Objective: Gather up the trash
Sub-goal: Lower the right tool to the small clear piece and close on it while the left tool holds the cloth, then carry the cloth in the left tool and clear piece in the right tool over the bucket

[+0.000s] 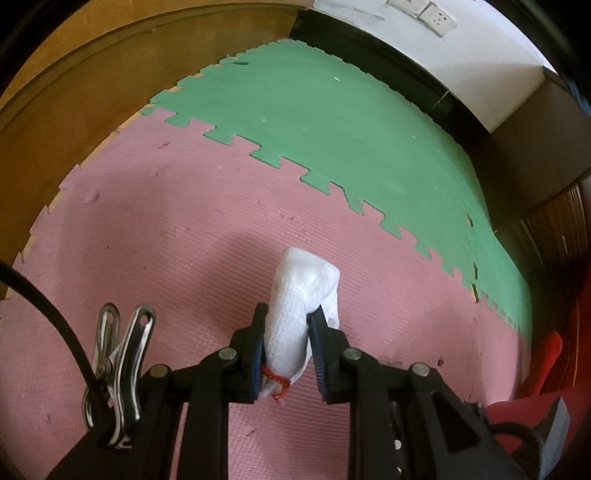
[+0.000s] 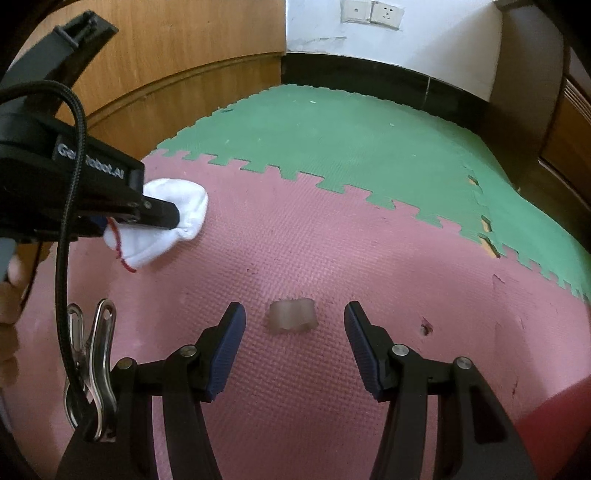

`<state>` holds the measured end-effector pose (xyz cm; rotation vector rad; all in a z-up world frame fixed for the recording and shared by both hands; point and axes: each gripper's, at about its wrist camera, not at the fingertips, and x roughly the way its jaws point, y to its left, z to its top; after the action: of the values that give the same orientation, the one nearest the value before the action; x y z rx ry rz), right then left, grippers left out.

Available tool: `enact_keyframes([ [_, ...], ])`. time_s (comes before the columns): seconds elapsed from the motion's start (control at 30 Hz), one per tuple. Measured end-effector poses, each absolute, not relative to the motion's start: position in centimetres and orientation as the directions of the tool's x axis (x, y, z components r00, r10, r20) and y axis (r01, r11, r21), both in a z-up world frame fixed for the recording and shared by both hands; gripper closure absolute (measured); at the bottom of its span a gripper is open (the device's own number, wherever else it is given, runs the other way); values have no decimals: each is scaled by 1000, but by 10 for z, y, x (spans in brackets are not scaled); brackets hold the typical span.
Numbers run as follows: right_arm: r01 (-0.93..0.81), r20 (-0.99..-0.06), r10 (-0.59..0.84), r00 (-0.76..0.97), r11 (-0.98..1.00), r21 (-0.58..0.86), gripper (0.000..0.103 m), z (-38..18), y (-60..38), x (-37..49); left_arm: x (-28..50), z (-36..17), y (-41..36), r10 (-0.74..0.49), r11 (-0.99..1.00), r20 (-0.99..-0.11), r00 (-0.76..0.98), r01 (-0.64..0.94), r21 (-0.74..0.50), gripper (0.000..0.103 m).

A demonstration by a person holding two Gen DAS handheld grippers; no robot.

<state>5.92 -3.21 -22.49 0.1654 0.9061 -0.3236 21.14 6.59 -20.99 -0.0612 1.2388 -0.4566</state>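
My left gripper (image 1: 286, 314) is shut on a white sock with red stitching (image 1: 295, 306), held above the pink foam mat (image 1: 147, 240). In the right wrist view the same sock (image 2: 173, 221) hangs from the left gripper (image 2: 173, 218) at the left. My right gripper (image 2: 293, 314) stands open just above the mat, pointing down. A small clear crumpled piece of plastic (image 2: 293, 315) lies on the pink mat (image 2: 295, 251) between its fingertips, touched by neither pad.
Green foam mat tiles (image 2: 351, 147) join the pink ones farther out. A wooden wall panel (image 2: 166, 55) stands at the left, a white wall with sockets (image 2: 373, 14) behind. Something red (image 1: 550, 347) lies at the right edge. A person's hand (image 2: 9, 295) holds the left gripper.
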Motion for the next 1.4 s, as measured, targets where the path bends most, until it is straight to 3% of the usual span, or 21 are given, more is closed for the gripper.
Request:
enact_keyframes([
  [0.23,335,-807,-197,557,942,1,46,-237,-32,66,213,-212,67,-368,909,-898,241,296,-293,81],
  [0.33,332,-819,-173,547,943,23,57,-243,-31,67,214,-212,68,-370,908,-897,241,297,-295,81],
  [0.53,332,-810,-182,557,943,16,62,-245,-29,67,214,-211,68,-371,907,-897,241,299,-295,81],
  [0.67,326,-807,-183,561,945,12,77,-245,-30,67,213,-210,67,-372,906,-895,246,305,-292,81],
  [0.97,313,-797,-185,576,950,6,89,-236,-25,63,211,-207,66,-369,906,-894,256,315,-283,81],
  [1.4,239,-743,-154,651,971,9,90,-181,11,20,196,-181,85,-381,903,-876,297,324,-283,81],
])
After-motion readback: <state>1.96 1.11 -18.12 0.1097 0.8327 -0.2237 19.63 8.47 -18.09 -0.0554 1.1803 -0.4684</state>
